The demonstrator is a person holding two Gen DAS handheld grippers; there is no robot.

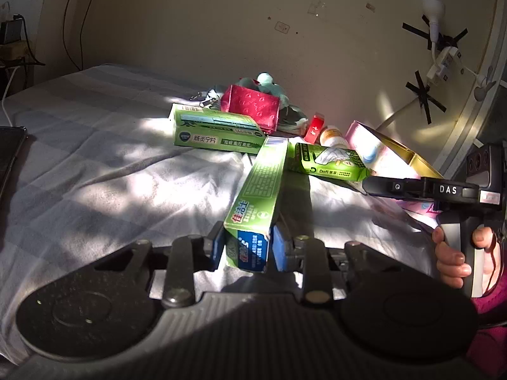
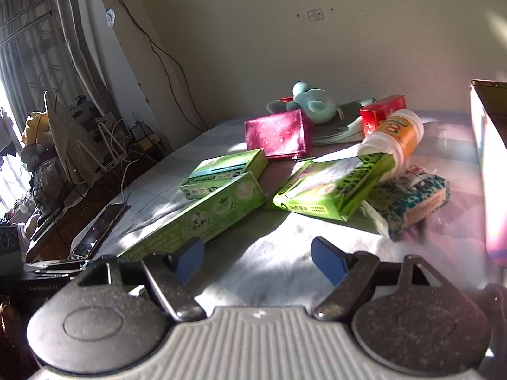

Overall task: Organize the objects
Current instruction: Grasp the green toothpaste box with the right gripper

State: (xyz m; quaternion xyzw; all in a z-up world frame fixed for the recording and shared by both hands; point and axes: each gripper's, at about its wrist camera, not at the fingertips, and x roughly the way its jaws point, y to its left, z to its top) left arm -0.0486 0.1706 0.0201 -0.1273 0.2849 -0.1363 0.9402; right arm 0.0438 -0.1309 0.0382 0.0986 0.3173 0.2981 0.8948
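Green toothpaste box point(image 1: 256, 202) clamped in left gripper point(image 1: 247, 247), right gripper point(image 2: 256, 261) open and empty; medicine box point(image 1: 215, 133), wallet point(image 1: 250, 106), bottle point(image 2: 396, 136) unsorted at twelve o'clock.

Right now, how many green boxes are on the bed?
3: the toothpaste box held in the left fingers, the medicine box behind it by the red pouch, the glove box at right. Others may be hidden.

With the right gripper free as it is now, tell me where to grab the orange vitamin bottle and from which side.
Grip the orange vitamin bottle across its labelled middle, coming from above. It lies on its side, its near end resting against the green glove box and the red box close behind, so those ends look crowded. The round body would likely roll, so set the right gripper pads across the width.
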